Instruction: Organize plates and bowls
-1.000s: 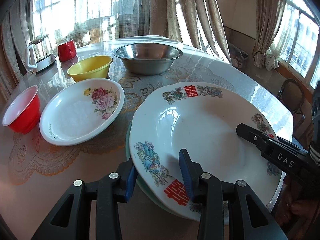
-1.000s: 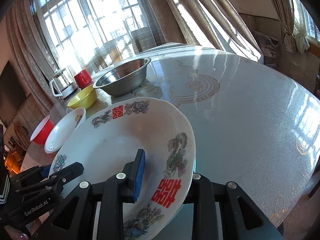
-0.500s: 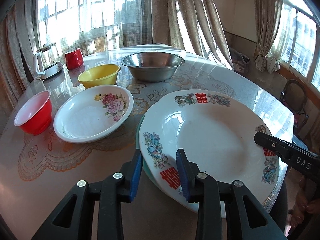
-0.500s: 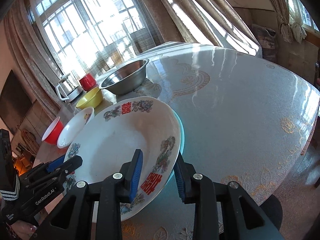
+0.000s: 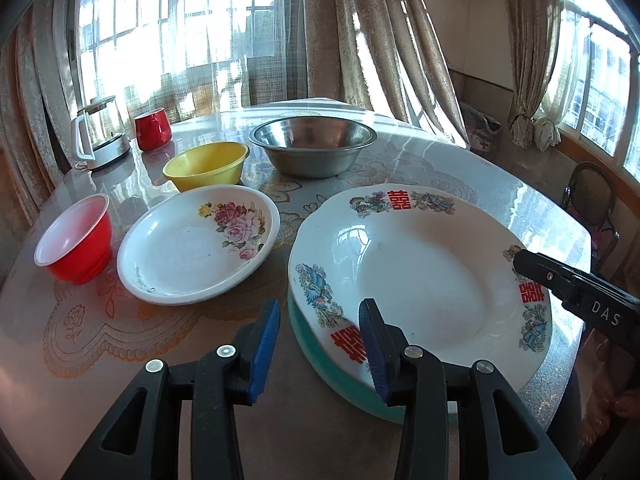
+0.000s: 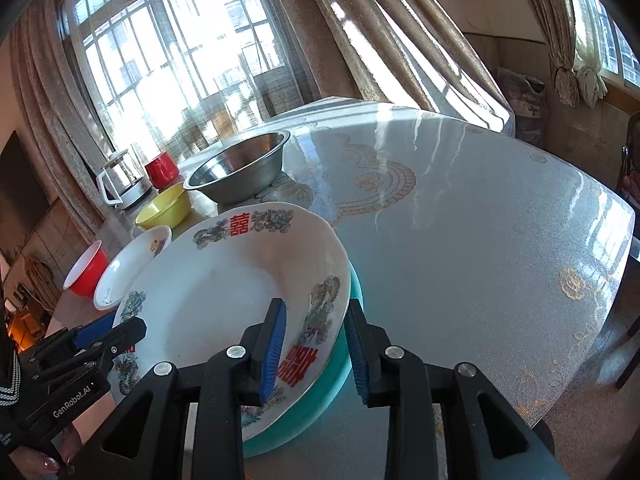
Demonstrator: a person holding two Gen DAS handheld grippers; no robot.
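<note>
A large white plate with red characters [image 5: 420,276] lies on top of a teal plate [image 5: 332,364] at the near right of the table. It also shows in the right wrist view [image 6: 224,292], over the teal plate [image 6: 320,380]. My left gripper [image 5: 318,346] is open at the plates' near-left rim, one finger either side of it, not clamping. My right gripper [image 6: 314,350] is open at the opposite rim, jaws either side of it. A rose-pattern plate [image 5: 196,244], red bowl [image 5: 76,240], yellow bowl [image 5: 206,166] and steel bowl [image 5: 314,144] stand to the left and behind.
A glass kettle [image 5: 98,132] and a red mug [image 5: 152,128] stand at the far left of the round table [image 6: 480,240]. Curtains and windows lie behind. A chair [image 5: 592,200] stands off the right edge.
Both grippers have let go of the large plate and drawn back, jaws wider. The plate has settled flat onto the teal plate.
</note>
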